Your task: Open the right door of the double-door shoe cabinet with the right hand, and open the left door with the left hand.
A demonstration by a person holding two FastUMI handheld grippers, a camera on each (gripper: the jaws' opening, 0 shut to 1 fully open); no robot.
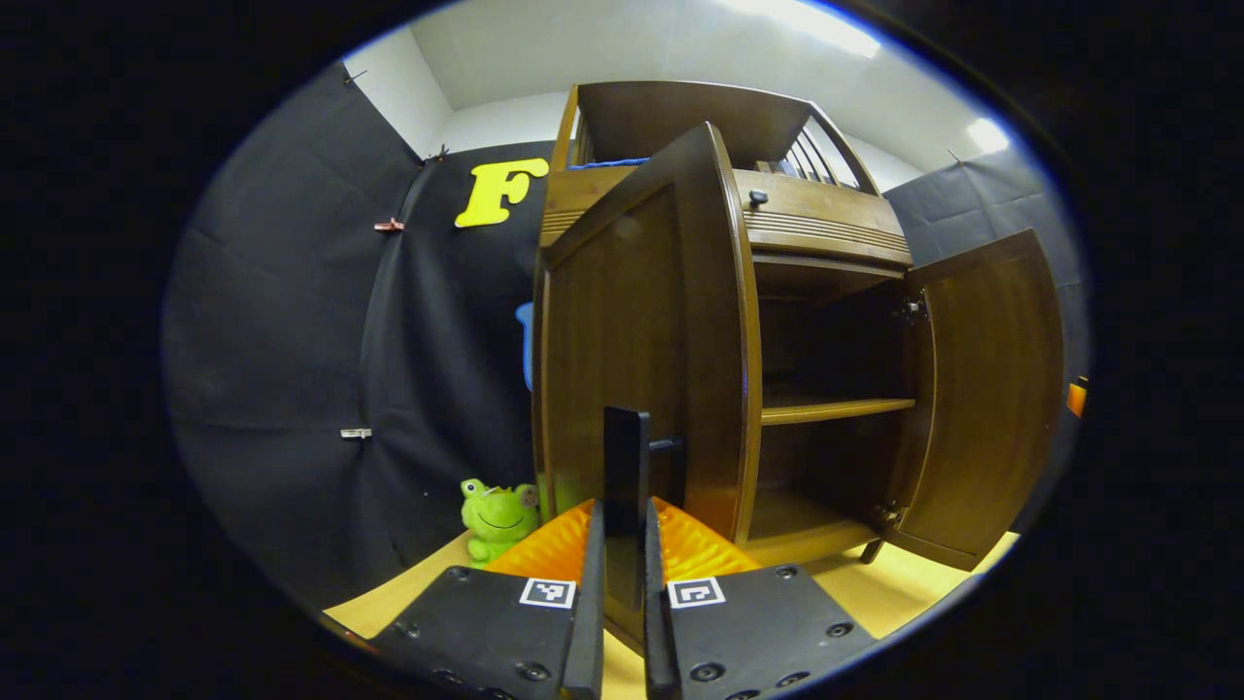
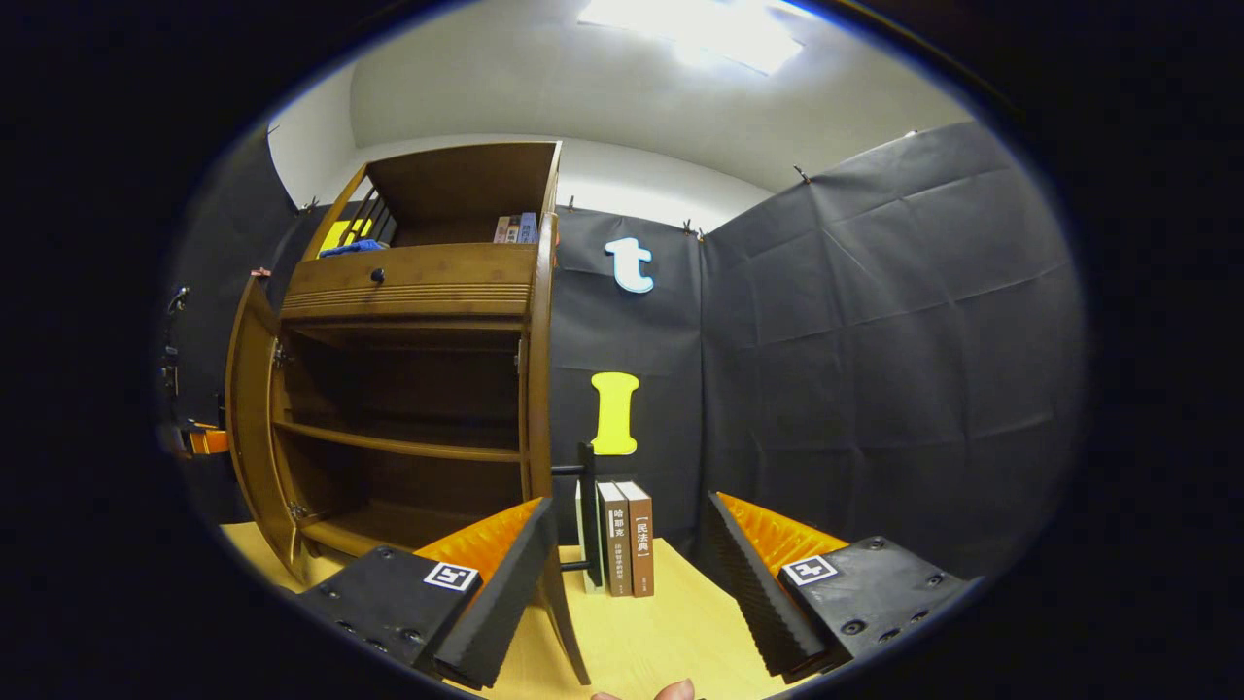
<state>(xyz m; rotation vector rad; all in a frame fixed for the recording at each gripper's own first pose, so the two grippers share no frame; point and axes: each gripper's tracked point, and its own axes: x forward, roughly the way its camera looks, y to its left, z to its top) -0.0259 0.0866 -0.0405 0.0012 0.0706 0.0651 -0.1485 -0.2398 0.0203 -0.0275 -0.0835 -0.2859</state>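
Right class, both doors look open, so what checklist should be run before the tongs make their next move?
1. Left door swung out: ok.
2. Right door swung out, shelves showing: ok.
3. Left tongs closed on the left door's handle: ok.
4. Right tongs open, gripping nothing: ok.
5. Right tongs clear of the right door's edge, which runs close to one finger: cannot tell.
6. Books upright beside the right door, out of its swing: cannot tell.
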